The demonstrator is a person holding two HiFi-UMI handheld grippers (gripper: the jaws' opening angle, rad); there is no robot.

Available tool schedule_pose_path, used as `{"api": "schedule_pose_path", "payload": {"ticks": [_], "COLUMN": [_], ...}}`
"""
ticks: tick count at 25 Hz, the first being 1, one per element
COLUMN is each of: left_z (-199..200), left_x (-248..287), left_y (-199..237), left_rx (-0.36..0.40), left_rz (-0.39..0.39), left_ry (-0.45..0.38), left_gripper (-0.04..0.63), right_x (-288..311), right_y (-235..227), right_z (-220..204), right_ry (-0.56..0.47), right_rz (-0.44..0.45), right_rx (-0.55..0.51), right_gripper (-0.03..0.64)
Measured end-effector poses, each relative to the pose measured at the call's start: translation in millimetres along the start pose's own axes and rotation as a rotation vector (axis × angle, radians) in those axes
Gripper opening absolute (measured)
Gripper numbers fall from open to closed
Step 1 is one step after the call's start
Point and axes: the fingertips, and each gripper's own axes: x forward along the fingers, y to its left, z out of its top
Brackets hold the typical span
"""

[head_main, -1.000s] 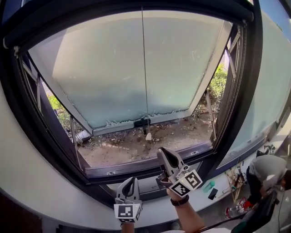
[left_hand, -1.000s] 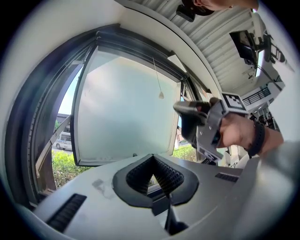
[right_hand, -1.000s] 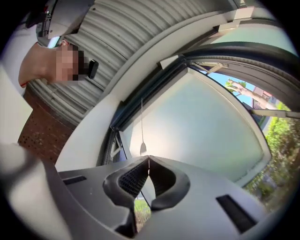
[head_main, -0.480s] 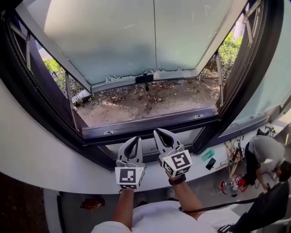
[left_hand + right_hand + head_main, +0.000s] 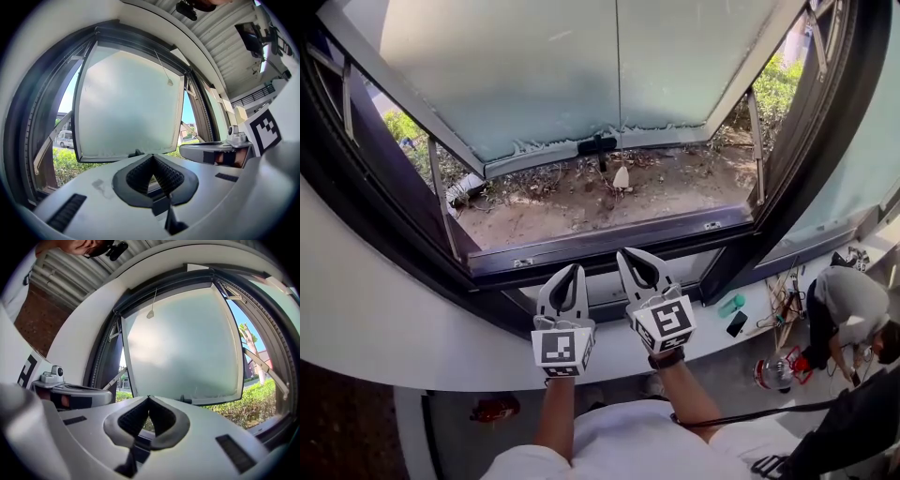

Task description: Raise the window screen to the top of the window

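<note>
Right tongs [image 5: 626, 254] are lower, beside left tongs [image 5: 573, 270] under the window frame [image 5: 600, 246]; both pressed together, empty; an unlatched window screen may slip down.

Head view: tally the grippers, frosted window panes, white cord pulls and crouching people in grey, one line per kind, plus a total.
Grippers: 2 (left gripper, right gripper)
Frosted window pane: 1
White cord pull: 1
Crouching person in grey: 1
Total: 5
</note>
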Motion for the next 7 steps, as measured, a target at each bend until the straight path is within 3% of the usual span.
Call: {"api": "schedule_pose_path", "payload": {"ticks": [7], "left_z": [-0.2], "left_x": [5.8], "left_y": [-0.5], "left_rx": [-0.004], "left_rz": [-0.022], "left_ry": [0.001], "left_gripper": [0.002], "right_x": [5.2], "right_y": [2.1], "right_z": [4.1], "right_ry": [-0.018], "right_rz": [0.020], "right_rx": [-0.015], "right_gripper": [0.003]}}
